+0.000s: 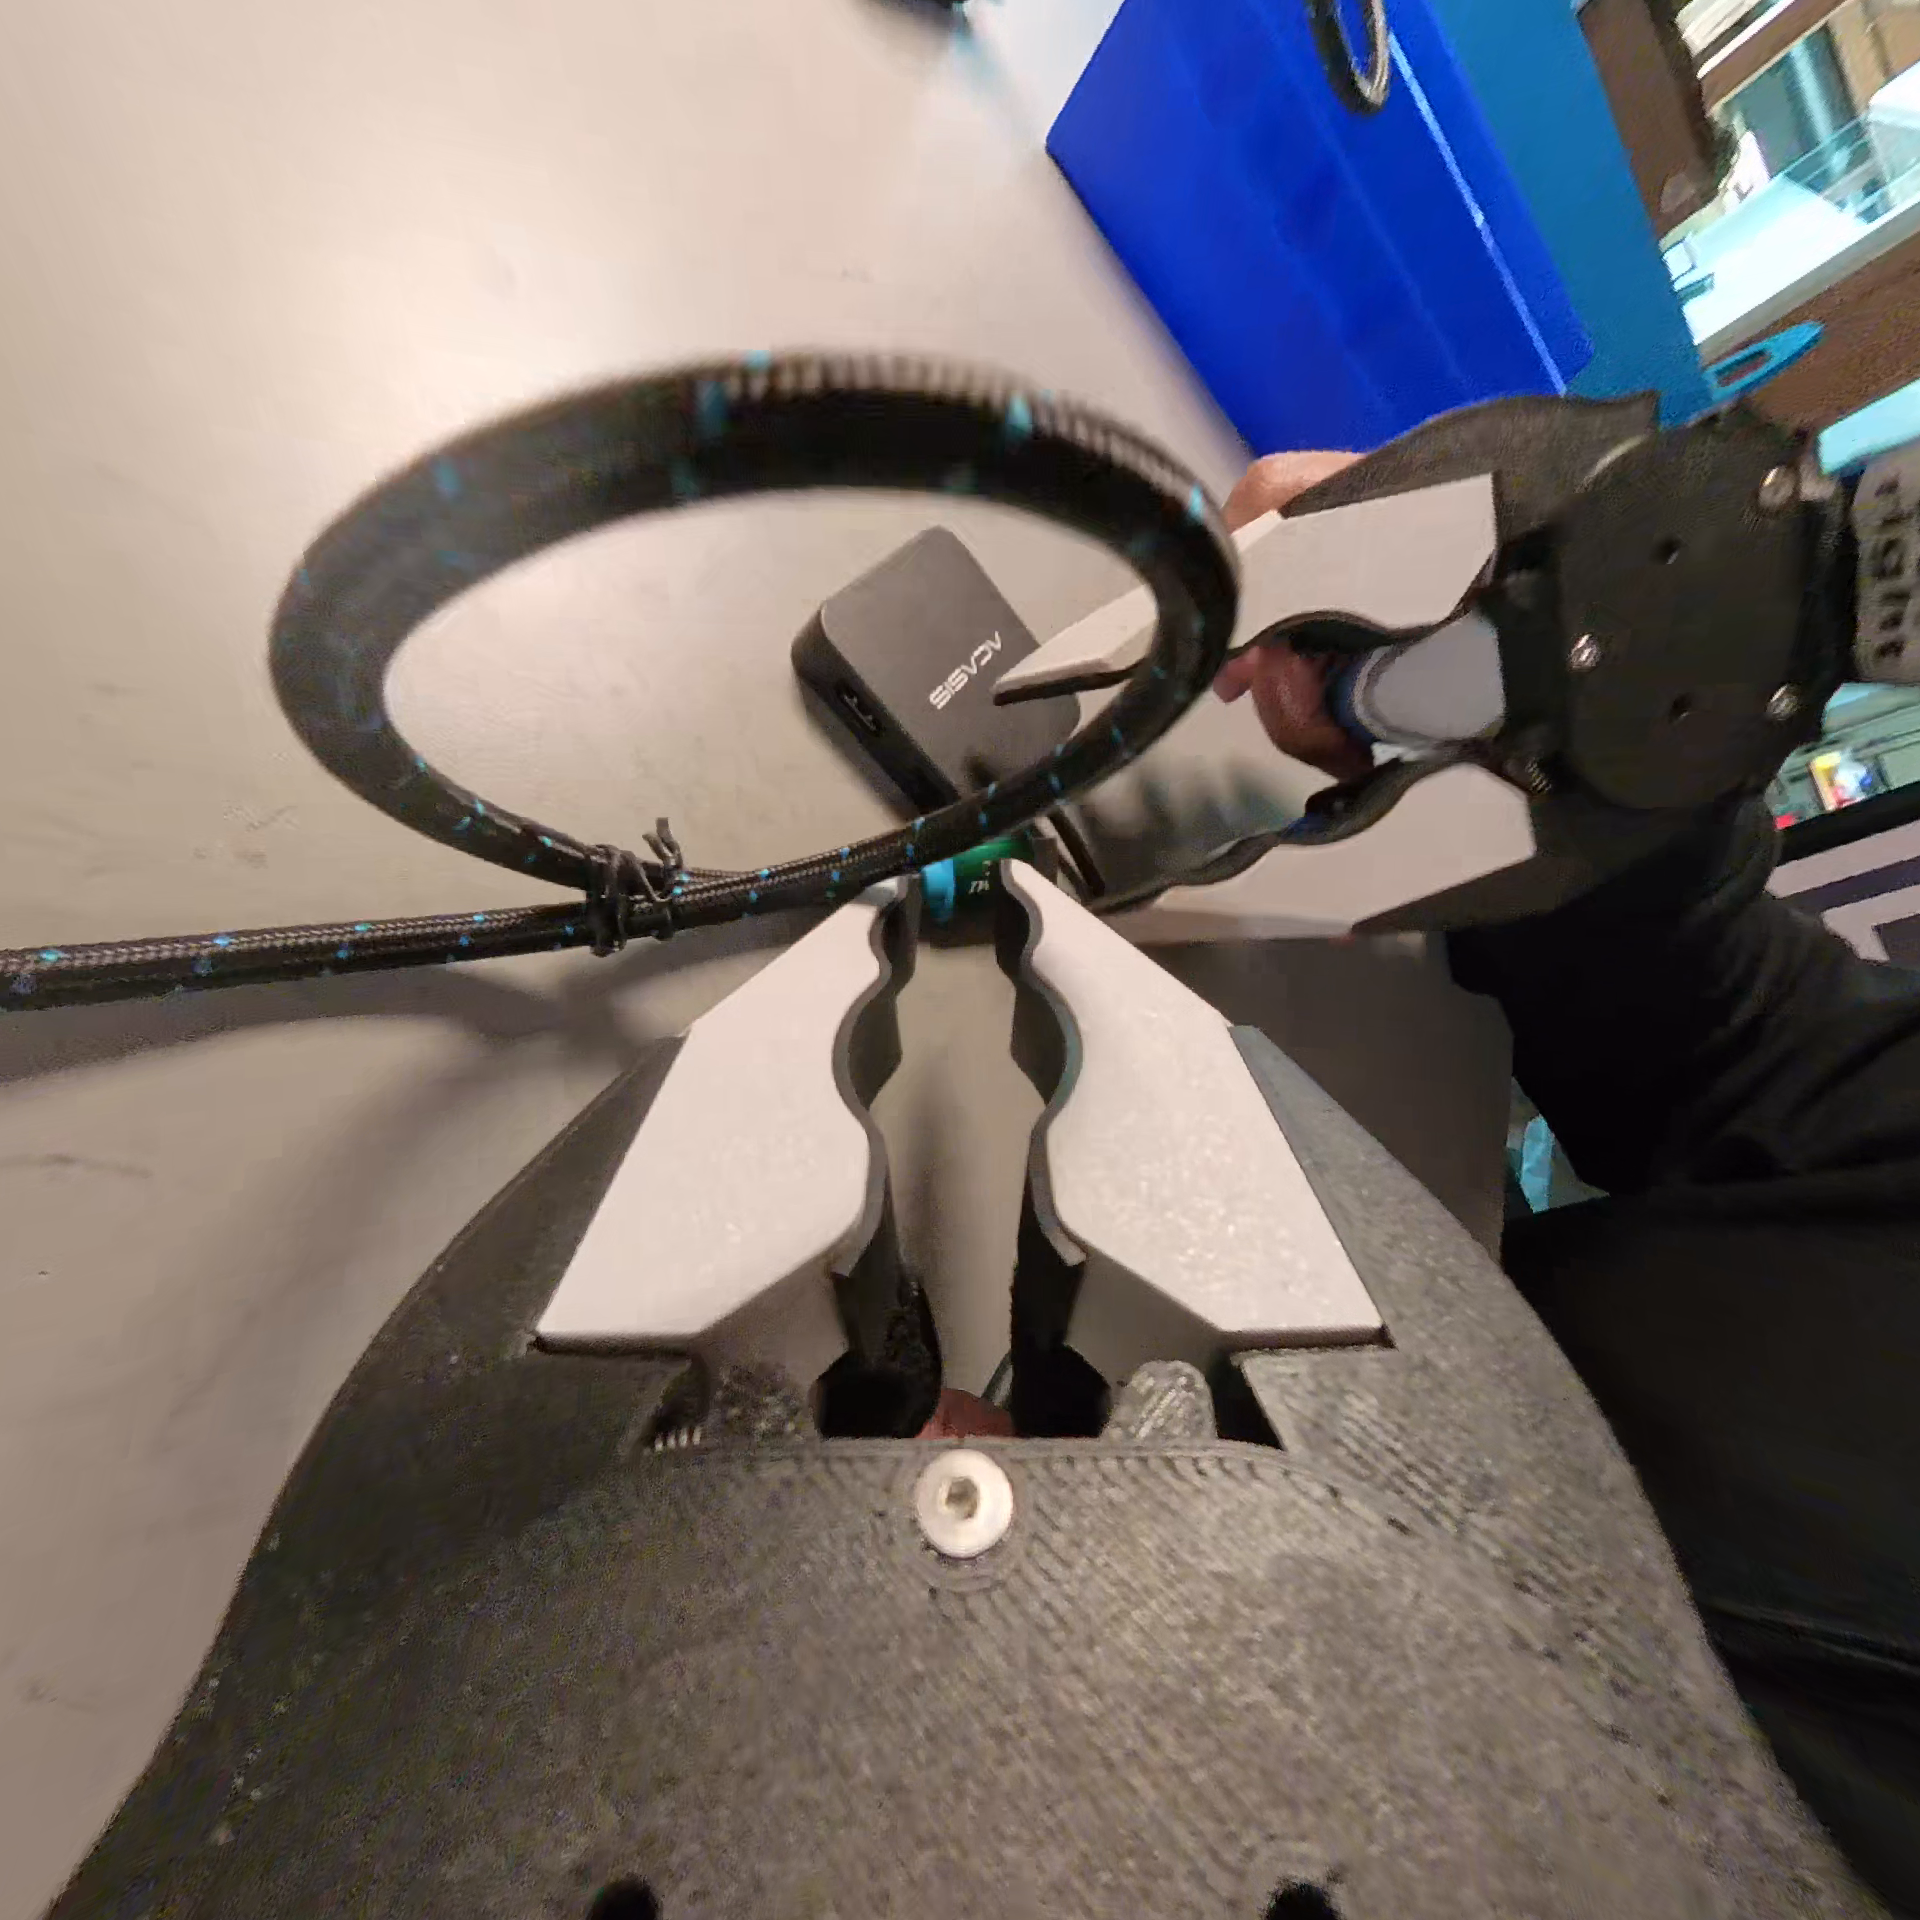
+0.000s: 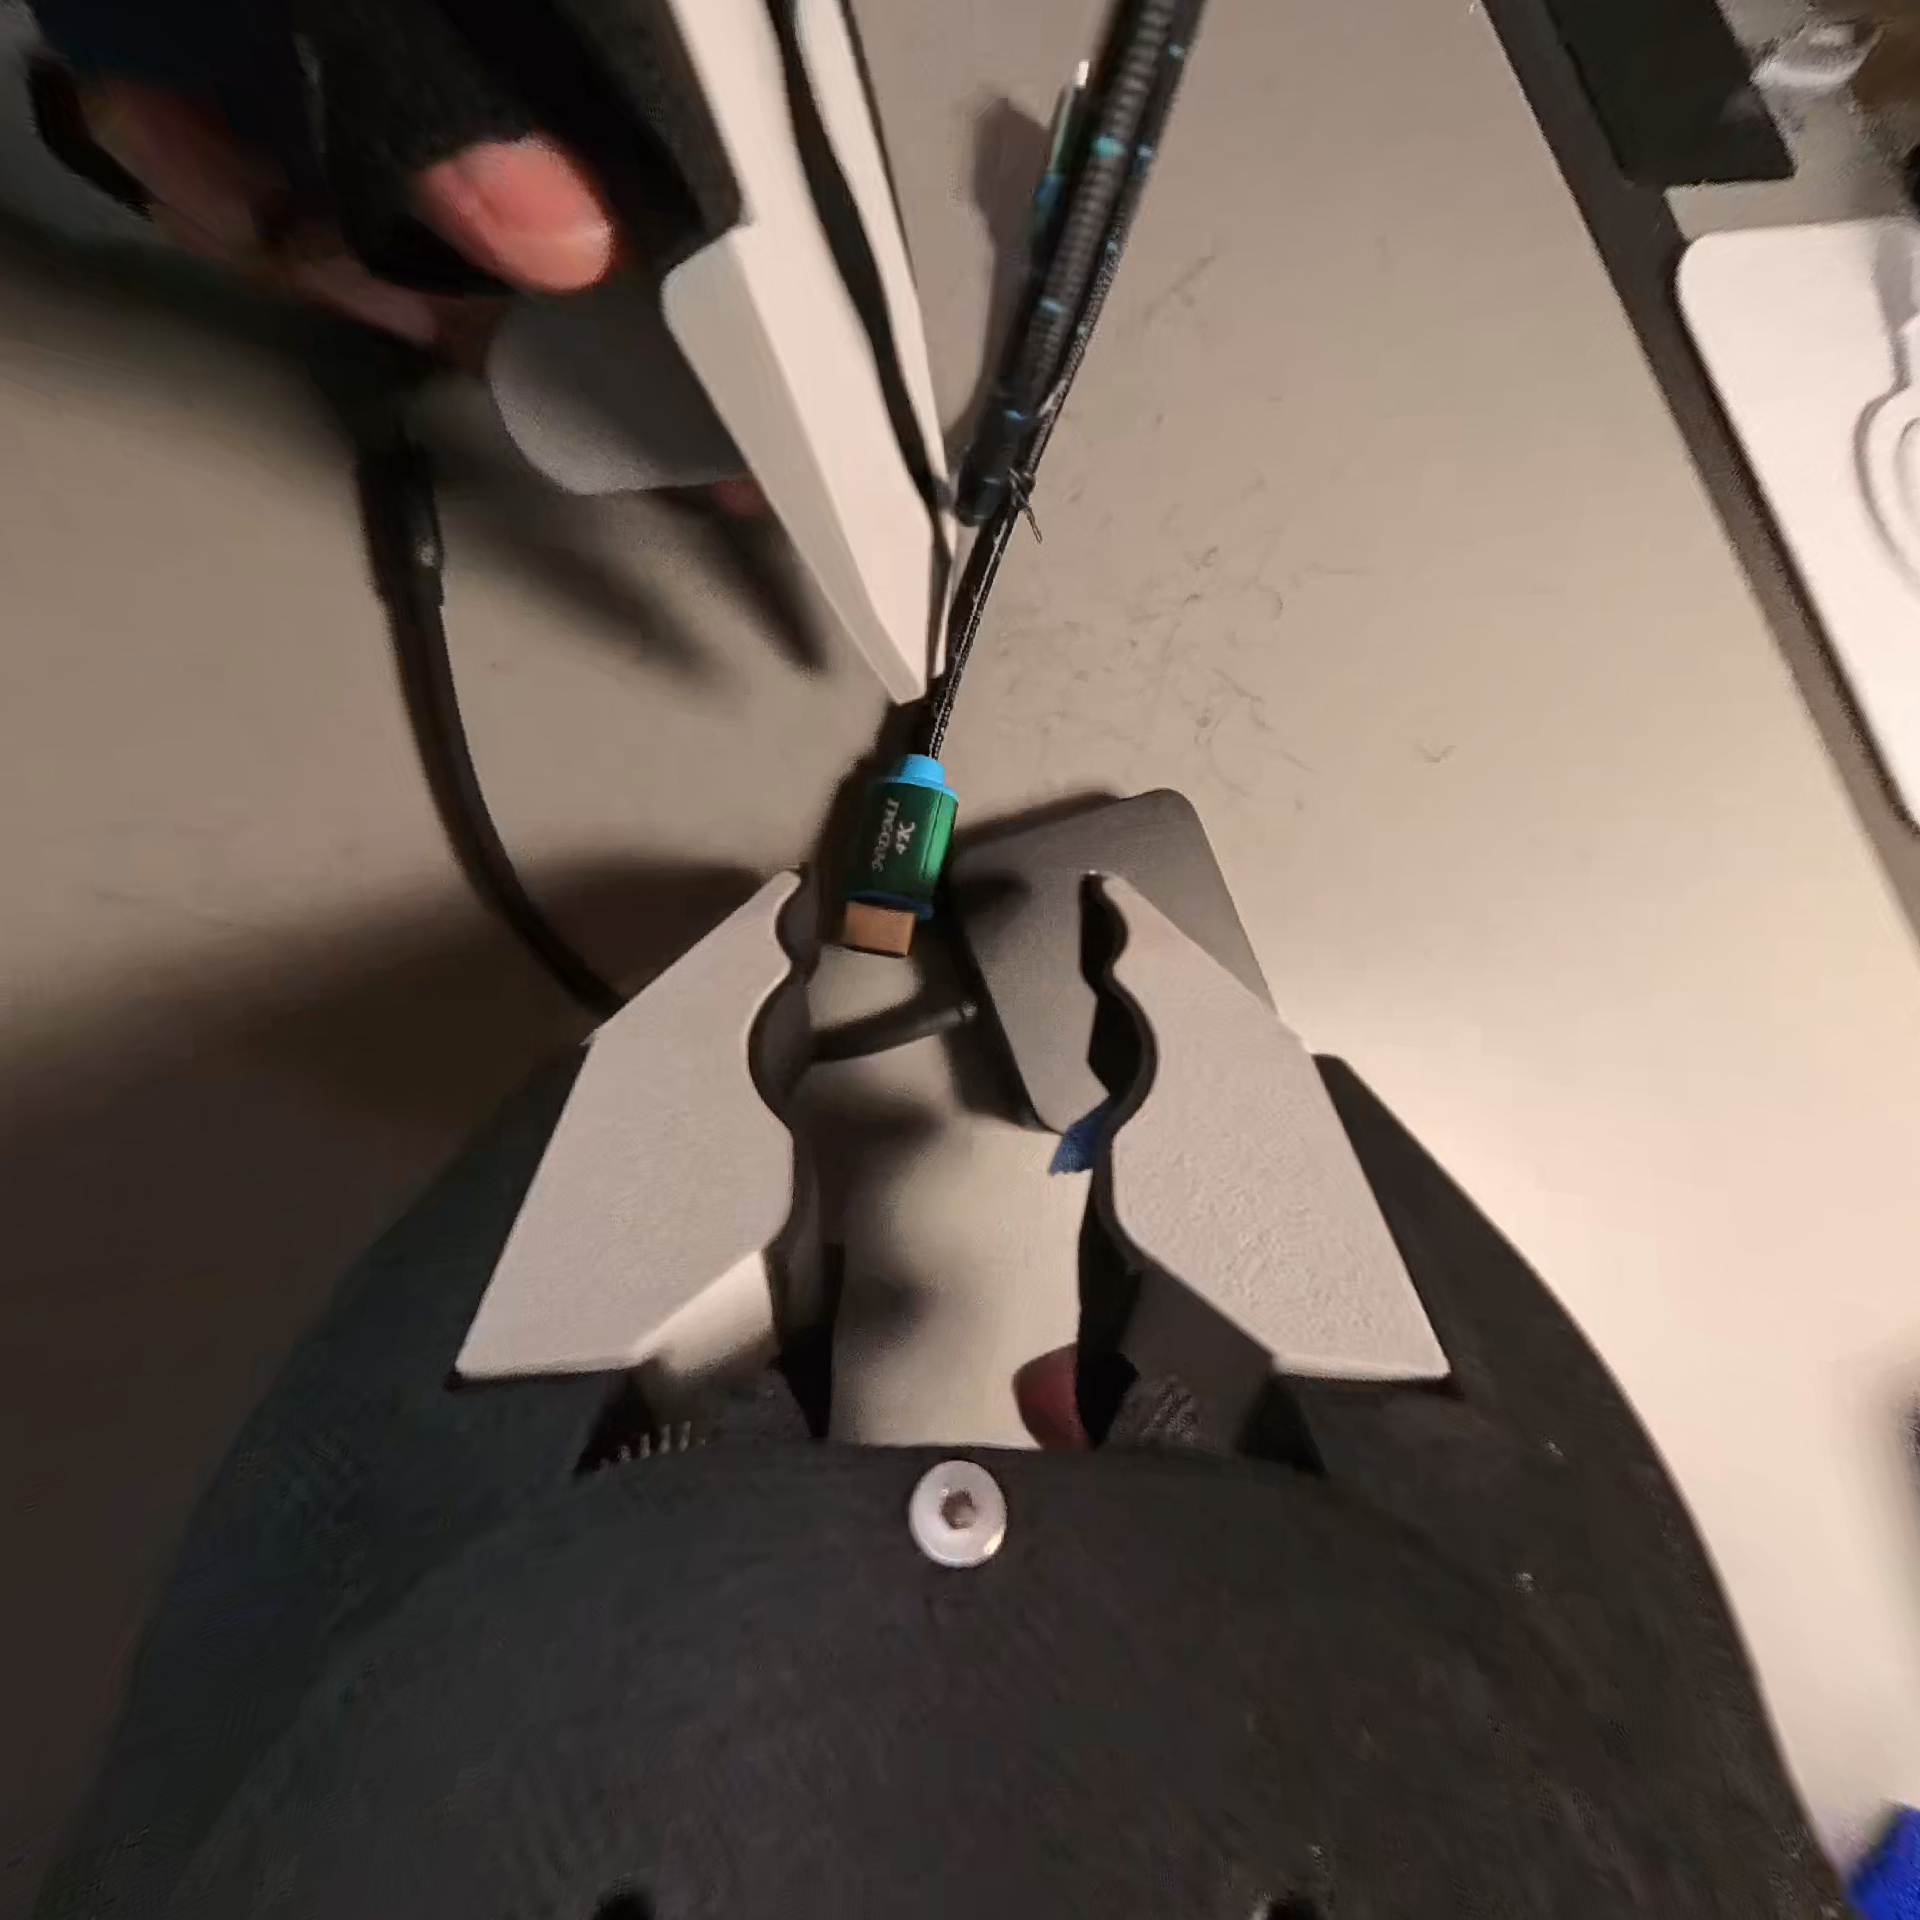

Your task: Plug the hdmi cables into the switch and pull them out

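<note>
1. A pale grey table [image 1: 416, 260] carries everything.
2. A black switch [image 1: 925, 634] lies flat near the left wrist view's centre.
3. A blue box [image 1: 1330, 239] sits at one o'clock.
4. A thin black cable [image 2: 436, 675] trails at nine o'clock in the right wrist view.

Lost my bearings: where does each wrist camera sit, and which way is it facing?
Left wrist view: behind the left claw, looking forward across the table at the HDMI plug it pinches and the switch; the person's right hand shows.
Right wrist view: behind the open right claw, looking down at plug and switch; a blurred hand shows.
Shared: plug, switch, braided cable, both claws.
</note>
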Demonstrator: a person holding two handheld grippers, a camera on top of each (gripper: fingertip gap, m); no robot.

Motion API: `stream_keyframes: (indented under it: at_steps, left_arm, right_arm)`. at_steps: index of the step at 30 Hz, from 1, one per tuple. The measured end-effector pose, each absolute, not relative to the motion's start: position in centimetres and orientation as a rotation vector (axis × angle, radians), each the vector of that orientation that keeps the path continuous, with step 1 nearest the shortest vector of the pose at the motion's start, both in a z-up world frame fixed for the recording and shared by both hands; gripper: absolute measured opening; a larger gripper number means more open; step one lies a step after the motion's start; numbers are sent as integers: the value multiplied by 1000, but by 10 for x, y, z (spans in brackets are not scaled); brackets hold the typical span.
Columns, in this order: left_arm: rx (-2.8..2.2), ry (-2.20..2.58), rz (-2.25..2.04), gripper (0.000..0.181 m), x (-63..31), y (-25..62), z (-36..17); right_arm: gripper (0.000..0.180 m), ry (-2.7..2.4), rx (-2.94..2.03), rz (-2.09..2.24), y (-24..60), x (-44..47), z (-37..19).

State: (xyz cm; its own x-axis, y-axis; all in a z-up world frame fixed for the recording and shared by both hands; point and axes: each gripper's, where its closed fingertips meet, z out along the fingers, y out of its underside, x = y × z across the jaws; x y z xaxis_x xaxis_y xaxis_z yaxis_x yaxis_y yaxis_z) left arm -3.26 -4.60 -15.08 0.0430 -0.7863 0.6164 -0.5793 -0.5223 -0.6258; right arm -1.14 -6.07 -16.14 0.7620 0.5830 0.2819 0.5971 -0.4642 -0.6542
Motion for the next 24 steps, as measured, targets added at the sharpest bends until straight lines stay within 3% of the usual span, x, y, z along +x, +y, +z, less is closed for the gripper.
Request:
stream_keyframes:
  at_steps: [2, 7, 17, 24]
  left_arm:
    - [-2114, 1379, -1511, 13, -31, -46, -149]
    - [-2137, 1370, -1494, 13, -31, -43, -153]
    - [-2155, 1347, -1454, 13, -36, -31, -153]
    - [-2242, 1090, -1637, 20, -35, -18, -139]
  right_arm:
    - [58, -955, -2150, -83, -59, -17, -167]
    - [35, -1025, -2091, -146, -54, -25, -169]
    - [20, -917, -2191, -20, -46, -36, -174]
    - [12, -859, -1898, -271, -22, -29, -130]
